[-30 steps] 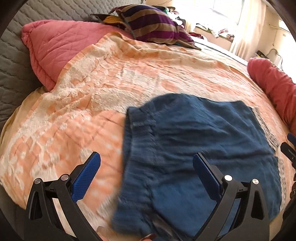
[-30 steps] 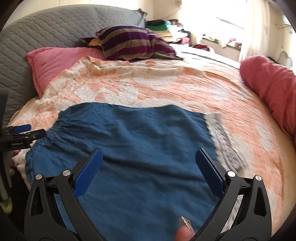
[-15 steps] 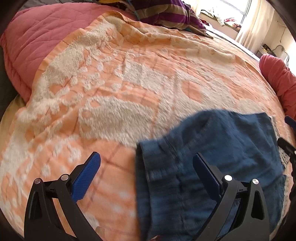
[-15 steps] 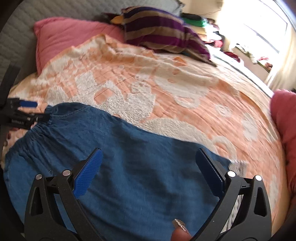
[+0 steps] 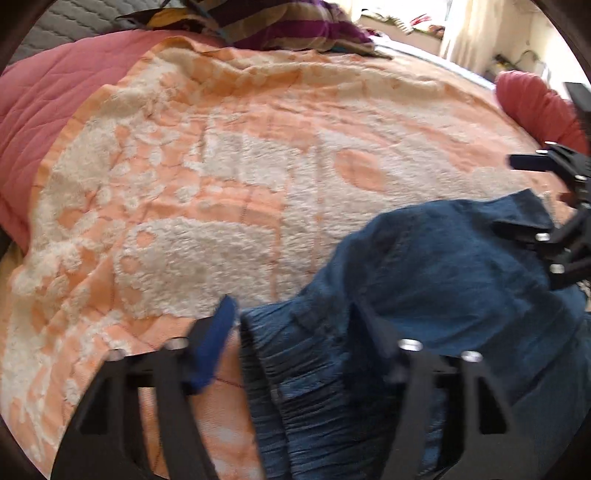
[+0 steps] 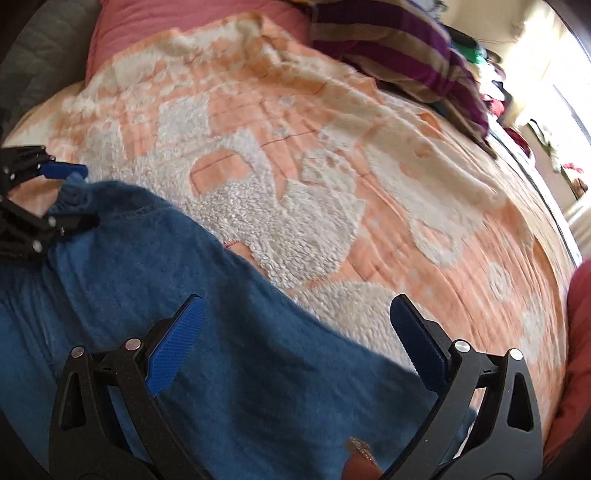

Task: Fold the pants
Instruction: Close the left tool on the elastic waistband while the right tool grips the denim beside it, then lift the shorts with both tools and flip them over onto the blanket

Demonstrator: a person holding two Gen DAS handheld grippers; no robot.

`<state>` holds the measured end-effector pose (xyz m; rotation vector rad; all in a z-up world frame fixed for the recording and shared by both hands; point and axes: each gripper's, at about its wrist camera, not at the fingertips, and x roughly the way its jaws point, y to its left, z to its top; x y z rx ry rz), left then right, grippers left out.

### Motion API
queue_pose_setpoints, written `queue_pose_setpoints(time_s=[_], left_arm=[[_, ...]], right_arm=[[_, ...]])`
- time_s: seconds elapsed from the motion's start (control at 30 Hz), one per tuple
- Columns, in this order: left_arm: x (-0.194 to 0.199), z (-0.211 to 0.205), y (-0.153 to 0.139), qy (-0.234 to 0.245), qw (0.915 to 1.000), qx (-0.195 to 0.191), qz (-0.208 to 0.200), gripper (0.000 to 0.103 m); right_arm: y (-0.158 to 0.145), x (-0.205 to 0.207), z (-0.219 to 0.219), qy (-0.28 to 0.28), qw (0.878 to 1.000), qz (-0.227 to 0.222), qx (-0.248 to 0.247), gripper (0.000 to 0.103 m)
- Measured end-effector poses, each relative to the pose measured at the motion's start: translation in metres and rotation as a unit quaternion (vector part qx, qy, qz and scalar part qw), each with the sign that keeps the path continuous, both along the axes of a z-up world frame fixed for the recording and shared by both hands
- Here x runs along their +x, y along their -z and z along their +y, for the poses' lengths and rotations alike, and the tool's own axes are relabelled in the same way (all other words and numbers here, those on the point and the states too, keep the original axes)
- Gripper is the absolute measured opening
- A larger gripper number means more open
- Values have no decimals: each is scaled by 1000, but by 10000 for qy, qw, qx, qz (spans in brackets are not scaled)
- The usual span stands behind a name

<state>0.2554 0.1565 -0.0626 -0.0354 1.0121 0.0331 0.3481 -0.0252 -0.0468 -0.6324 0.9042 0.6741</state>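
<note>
Blue pants [image 5: 424, 280] lie on an orange-and-white blanket [image 5: 221, 166]; they also show in the right wrist view [image 6: 155, 295]. My left gripper [image 5: 291, 317] has its jaws partly narrowed around the gathered waistband corner, one blue finger outside it and one over the cloth. In the right wrist view the left gripper [image 6: 62, 195] sits at that corner, far left. My right gripper [image 6: 295, 314] is open, its jaws wide above the pants' far edge. It appears at the right edge of the left wrist view [image 5: 546, 199].
A pink pillow [image 5: 44, 122] lies at the left, a striped purple cushion [image 5: 280, 26] at the head of the bed, a red bolster [image 5: 535, 99] at the right. A bright window with clutter is beyond the bed [image 6: 554, 92].
Both grippers have dropped closer to the pants. The left gripper's jaws have narrowed around the waistband corner, and that corner is now bunched up. The right gripper stays wide open.
</note>
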Motion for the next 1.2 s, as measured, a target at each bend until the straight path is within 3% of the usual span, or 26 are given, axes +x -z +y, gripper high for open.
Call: queue_pose_setpoints(time_s=[0.1, 0.17, 0.23, 0.4, 0.47, 0.53, 0.8, 0.97, 1.2], left_arm=[[-4, 2, -4, -1, 9999, -20, -140, 40], [-9, 2, -10, -25, 9995, -35, -300, 38], [-15, -1, -17, -5, 9987, 66, -503, 37], [-29, -16, -28, 110, 9953, 445, -856, 37], [-32, -17, -30, 99, 9944, 545, -904, 37], [-36, -16, -31, 57, 9935, 621, -956, 37], [-54, -7, -38, -12, 9928, 363, -1143, 37], [-74, -16, -51, 108, 9892, 294, -1430, 37], [-113, -29, -67, 242, 9844, 299, -1719, 37]], right_arm=[[7, 4, 7, -125, 9997, 175, -106, 95], [11, 4, 12, -300, 9992, 129, -219, 94], [17, 2, 17, -419, 9986, 59, -317, 86], [25, -9, 21, -667, 9972, 346, 20, 43], [21, -17, 21, -583, 9979, 247, 161, 11], [13, -26, 16, -428, 9985, 146, 318, 3], [-32, -66, -35, -24, 9887, -104, 1494, 2], [-54, -107, -65, 138, 9799, -193, 1979, 2], [-70, -175, -89, -82, 9754, -188, 2196, 2]])
